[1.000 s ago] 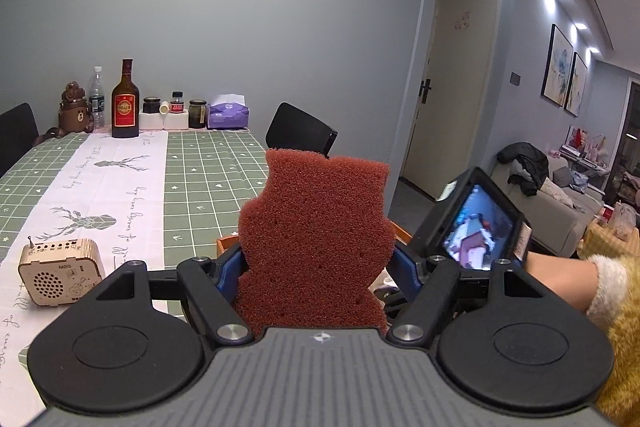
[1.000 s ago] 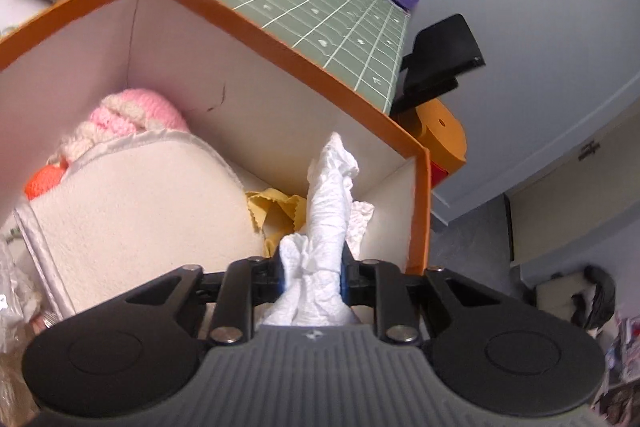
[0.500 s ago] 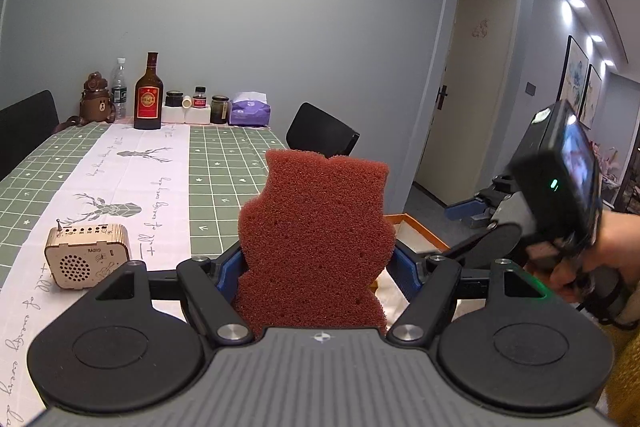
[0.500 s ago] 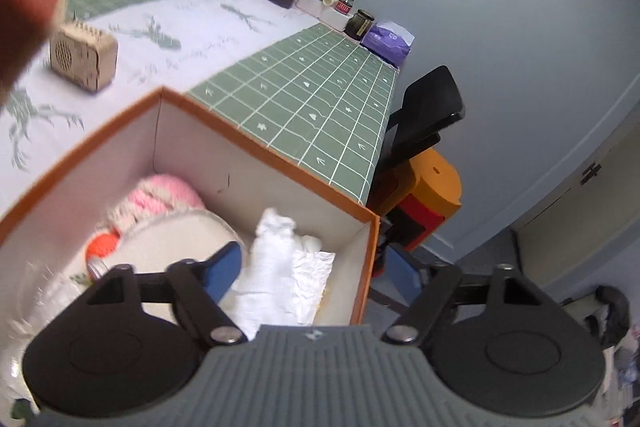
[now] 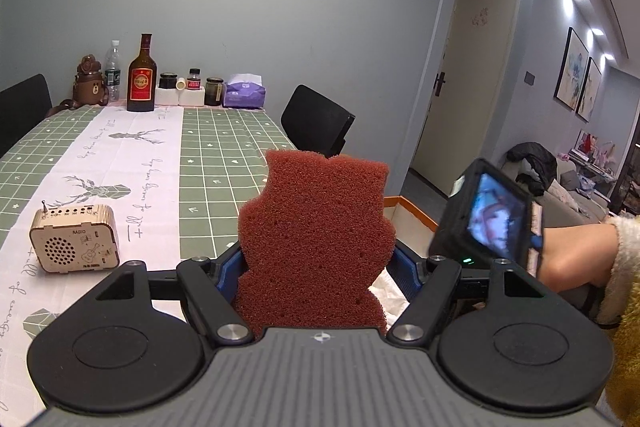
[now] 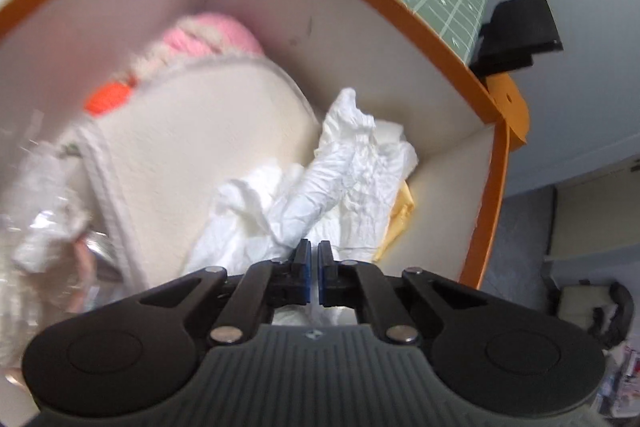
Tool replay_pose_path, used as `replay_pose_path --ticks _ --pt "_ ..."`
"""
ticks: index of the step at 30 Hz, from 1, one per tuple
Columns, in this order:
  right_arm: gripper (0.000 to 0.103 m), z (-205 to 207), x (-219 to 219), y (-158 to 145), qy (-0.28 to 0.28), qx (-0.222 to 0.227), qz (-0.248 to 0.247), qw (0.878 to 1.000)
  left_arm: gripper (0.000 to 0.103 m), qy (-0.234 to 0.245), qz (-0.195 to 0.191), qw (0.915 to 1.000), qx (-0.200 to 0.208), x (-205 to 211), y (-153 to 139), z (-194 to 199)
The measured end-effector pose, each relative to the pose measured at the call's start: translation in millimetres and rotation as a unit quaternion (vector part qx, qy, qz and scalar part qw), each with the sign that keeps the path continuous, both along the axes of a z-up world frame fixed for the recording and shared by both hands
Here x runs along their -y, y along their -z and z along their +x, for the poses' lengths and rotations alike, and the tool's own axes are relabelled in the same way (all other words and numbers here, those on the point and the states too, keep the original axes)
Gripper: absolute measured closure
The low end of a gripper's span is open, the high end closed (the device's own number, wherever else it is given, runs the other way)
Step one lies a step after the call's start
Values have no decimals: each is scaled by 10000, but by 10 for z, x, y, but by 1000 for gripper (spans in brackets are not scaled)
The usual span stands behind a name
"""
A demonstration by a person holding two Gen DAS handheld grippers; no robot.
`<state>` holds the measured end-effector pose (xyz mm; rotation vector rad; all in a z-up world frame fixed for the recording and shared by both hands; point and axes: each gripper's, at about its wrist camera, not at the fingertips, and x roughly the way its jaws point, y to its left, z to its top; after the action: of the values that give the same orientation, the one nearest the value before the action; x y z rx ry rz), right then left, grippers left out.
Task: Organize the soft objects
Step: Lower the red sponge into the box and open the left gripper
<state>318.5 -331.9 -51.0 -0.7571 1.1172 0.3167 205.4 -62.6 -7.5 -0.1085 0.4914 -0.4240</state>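
Note:
My left gripper is shut on a dark red sponge and holds it upright above the table, next to the orange box. My right gripper is shut and empty, low inside the orange box, just above a crumpled white cloth. The box also holds a cream pad, a pink knitted item, an orange piece and a yellow cloth. The right gripper's body and screen show in the left wrist view.
A small wooden radio stands on the green and white tablecloth. Bottles and jars, with a brown bottle and a purple tissue pack, line the far end. A black chair stands beside the table.
My right gripper let go of the white cloth, rose out open, then dropped back into the box with its fingers shut. The left gripper kept the sponge and moved only a little.

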Motion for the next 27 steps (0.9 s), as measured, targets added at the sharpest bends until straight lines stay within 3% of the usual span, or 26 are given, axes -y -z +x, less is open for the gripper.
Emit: replay_pose_path --ticks 4,9,12,17,22,27 --pt "103 119 10 121 247 -124 40 9996 19 25 23 10000 -65 32 23 30" --pt "103 -7 -112 184 213 160 -188 9995 19 3 66 9999 -154 86 41 76" --pt "102 -41 55 -39 635 476 522 9955 19 15 77 9997 -246 121 20 135" --pt "99 -378 273 -553 728 1240 1065 9839 19 -14 224 9989 -416 270 -29 251" --pt "97 -595 469 -940 718 1659 1344 9743 19 382 321 9941 -962 603 34 471" --pt "97 -718 606 -960 821 1780 1429 9701 19 530 168 9877 -1461 839 194 659"
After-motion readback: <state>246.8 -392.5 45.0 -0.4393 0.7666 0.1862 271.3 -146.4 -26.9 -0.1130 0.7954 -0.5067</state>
